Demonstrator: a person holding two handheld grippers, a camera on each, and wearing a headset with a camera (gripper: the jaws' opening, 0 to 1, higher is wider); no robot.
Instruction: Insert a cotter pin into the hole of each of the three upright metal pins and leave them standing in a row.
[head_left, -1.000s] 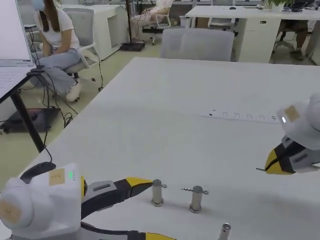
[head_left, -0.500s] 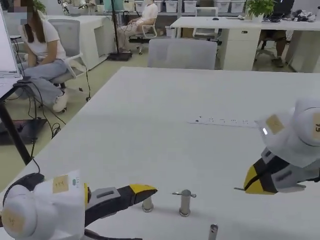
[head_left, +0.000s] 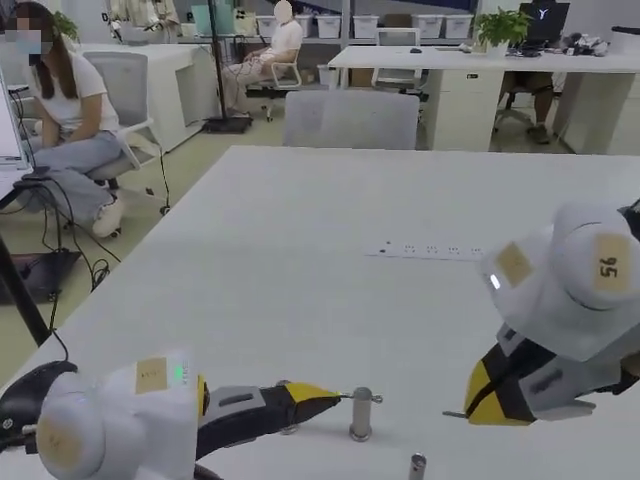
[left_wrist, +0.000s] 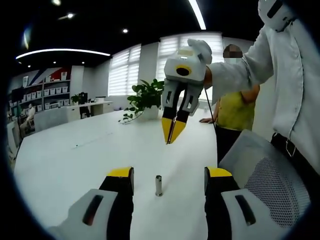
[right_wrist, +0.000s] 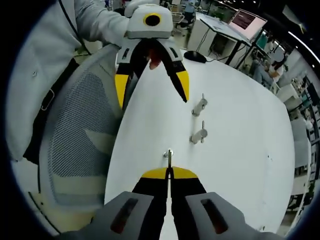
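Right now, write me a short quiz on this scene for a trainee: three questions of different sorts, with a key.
1. True or false: the left tongs are shut.
2. The right tongs hold: A) a cotter pin; B) a screw; C) nothing.
3. Fill in: ___ of the three upright metal pins already carry a cotter pin.
Key: 1 false, their jaws stand apart. 2 A. 3 two; the third pin is bare.
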